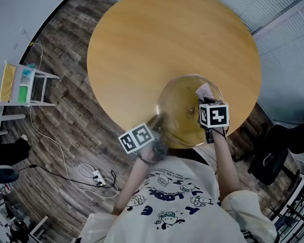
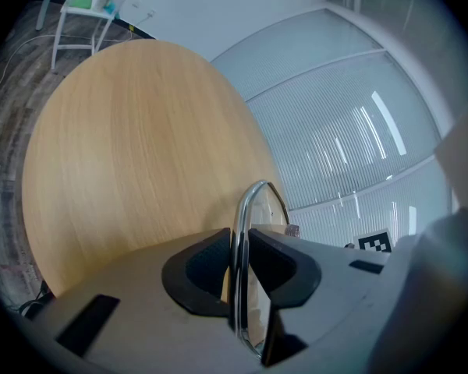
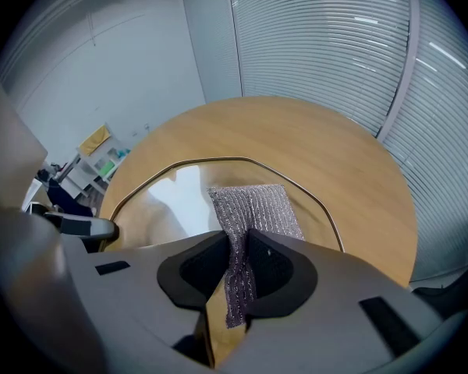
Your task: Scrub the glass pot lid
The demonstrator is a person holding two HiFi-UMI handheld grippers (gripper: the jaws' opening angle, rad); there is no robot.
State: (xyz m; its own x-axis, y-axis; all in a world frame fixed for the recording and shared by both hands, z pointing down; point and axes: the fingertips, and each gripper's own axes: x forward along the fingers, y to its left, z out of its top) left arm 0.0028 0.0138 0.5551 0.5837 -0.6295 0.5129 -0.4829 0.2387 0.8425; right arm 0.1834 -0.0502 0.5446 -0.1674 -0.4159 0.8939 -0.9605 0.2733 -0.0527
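In the head view, a round wooden table [image 1: 142,39] stands on a dark plank floor [image 1: 66,135]. I see the glass lid [image 1: 180,110] held in the air above the near edge of the table, not resting on it. The left gripper [image 1: 156,124] takes the lid at its left rim. The right gripper [image 1: 206,101] comes from the right side and points steeply down onto the glass, with a small silvery scrub pad [image 1: 203,90] at its tip. Far to the left there is a white chair [image 1: 25,85], and a white cable [image 1: 61,156] lies on the floor.

In the left gripper view, the gripper is narrow and closed on the lid. The metal rim passes straight between the two black pads, and both pads press on it. The lid stands on edge there, with the table behind it and window blinds [image 2: 351,123] to the right.

In the right gripper view, the gripper is also narrow and holds the scrub pad. The lower part of the pad is squeezed between the jaws, and the upper part spreads flat against the glass, inside the rim of the lid.
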